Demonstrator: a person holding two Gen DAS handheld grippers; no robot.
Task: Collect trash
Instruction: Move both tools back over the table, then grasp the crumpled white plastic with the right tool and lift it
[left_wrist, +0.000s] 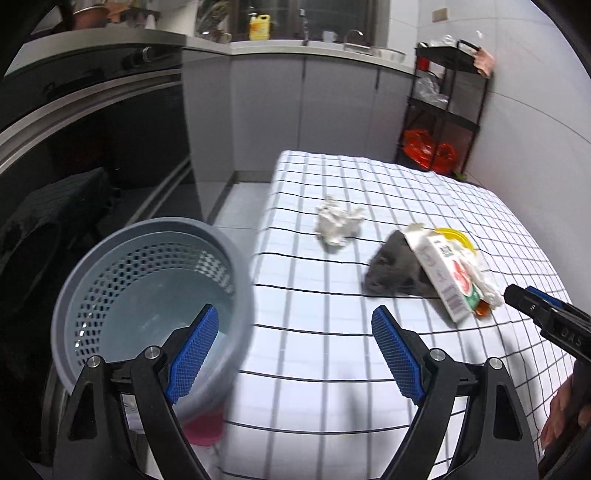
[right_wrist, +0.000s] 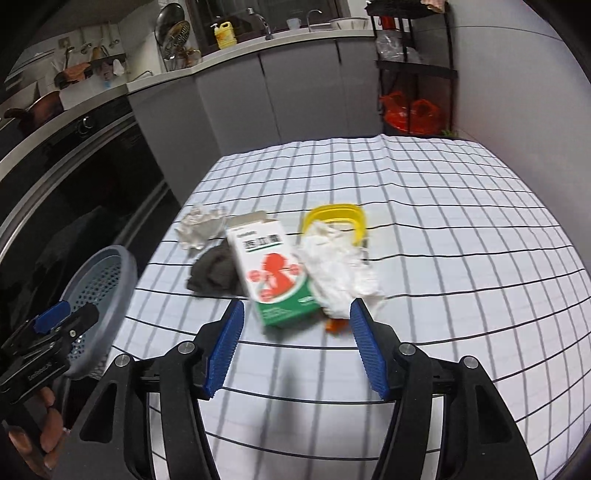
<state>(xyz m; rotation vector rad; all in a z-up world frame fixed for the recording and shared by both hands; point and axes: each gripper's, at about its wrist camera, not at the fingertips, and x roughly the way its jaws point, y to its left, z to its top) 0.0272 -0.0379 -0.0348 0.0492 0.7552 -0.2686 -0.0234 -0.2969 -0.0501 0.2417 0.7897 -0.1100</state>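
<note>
A table (right_wrist: 424, 229) covered with a white cloth with dark grid lines was seen. A crumpled white paper (right_wrist: 199, 225) was laid near its left edge. Just beside it, a dark grey cloth (right_wrist: 212, 273) was spread, and an opened white-and-green carton (right_wrist: 275, 273) was partly rested on this cloth. To the right of the carton, a crumpled white tissue (right_wrist: 340, 266) was placed, touching it, over a yellow lid (right_wrist: 334, 216). A small orange piece (right_wrist: 334, 325) was found below the tissue.

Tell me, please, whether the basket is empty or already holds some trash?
Empty, as far as visible: the left wrist view looks down into the basket and shows only its bare floor and perforated wall. The left gripper's finger hides a small part of the floor.
</note>
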